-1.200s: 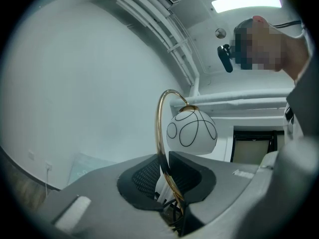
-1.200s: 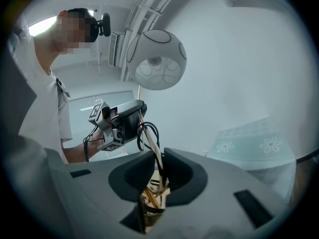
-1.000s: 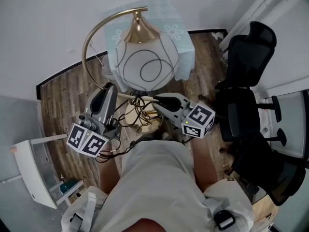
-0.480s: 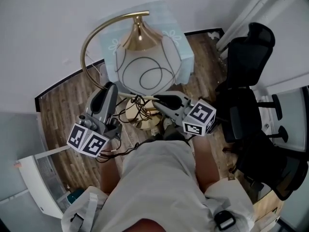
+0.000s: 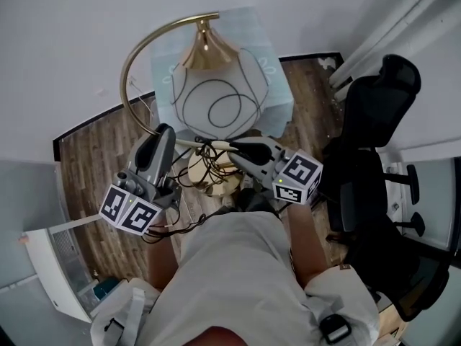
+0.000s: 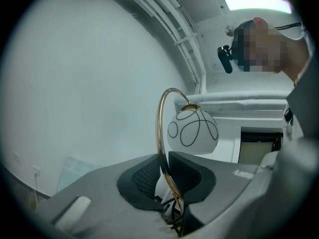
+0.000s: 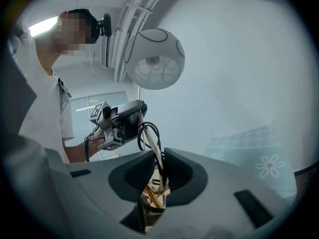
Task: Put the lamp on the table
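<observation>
Nearby, black chairs [image 5: 374, 110] stand beside lamp [image 5: 216, 103] and table [image 5: 279, 85].

Office chairs [image 5: 374, 107] right — table [image 5: 279, 91] ahead

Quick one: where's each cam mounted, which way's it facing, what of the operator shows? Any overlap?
Head view: on the person's head, looking steeply down at the lamp and cloth-covered table; torso, left gripper and right gripper show.
Left gripper view: on the left gripper, looking along its jaws, shut on the gold stem; the person's head shows.
Right gripper view: on the right gripper, looking along its jaws, shut on the stem; torso and left gripper show.
Shared: all three see the globe shade.
</observation>
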The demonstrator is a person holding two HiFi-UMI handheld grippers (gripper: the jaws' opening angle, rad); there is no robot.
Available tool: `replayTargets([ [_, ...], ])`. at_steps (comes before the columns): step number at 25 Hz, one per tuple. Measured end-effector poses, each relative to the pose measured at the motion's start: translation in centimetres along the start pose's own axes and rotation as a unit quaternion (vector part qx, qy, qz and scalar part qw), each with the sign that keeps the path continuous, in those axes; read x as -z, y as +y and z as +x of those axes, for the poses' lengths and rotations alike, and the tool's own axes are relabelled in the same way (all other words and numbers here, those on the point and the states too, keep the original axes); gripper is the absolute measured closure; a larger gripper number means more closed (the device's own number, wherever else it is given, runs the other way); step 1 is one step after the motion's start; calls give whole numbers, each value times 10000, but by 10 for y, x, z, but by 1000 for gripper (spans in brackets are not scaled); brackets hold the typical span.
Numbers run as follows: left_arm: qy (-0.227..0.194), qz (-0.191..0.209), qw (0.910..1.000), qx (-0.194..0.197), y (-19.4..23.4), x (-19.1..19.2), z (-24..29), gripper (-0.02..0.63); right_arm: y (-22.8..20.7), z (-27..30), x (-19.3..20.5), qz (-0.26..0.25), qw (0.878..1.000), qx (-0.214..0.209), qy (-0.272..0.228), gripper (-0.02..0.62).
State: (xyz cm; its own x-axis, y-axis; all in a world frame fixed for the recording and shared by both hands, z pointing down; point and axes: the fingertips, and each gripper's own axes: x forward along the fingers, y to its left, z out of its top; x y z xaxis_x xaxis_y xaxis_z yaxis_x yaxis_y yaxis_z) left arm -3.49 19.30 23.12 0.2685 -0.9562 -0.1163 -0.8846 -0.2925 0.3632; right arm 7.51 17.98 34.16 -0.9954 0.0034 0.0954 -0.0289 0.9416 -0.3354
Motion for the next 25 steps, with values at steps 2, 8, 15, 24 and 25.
replayTargets([
  [2, -20, 5, 10000, -79, 4, 0, 10, 551, -11, 1, -5, -10, 10000, -75, 19, 540],
  [8, -63, 17, 9994, -352, 14, 1, 34, 552, -40, 3, -13, -10, 9995, -289, 139, 540],
  [15, -82, 43, 9985, -547, 33, -5, 52, 552, -65, 18, -24, -38, 9988, -434, 207, 540],
  [24, -89, 14, 9989, -465, 79, -15, 79, 552, -102, 55, -38, -30, 9991, -386, 187, 540],
  [25, -74, -5, 9990, -446, 87, -18, 85, 551, -109, 62, -42, -16, 9992, -365, 185, 540],
])
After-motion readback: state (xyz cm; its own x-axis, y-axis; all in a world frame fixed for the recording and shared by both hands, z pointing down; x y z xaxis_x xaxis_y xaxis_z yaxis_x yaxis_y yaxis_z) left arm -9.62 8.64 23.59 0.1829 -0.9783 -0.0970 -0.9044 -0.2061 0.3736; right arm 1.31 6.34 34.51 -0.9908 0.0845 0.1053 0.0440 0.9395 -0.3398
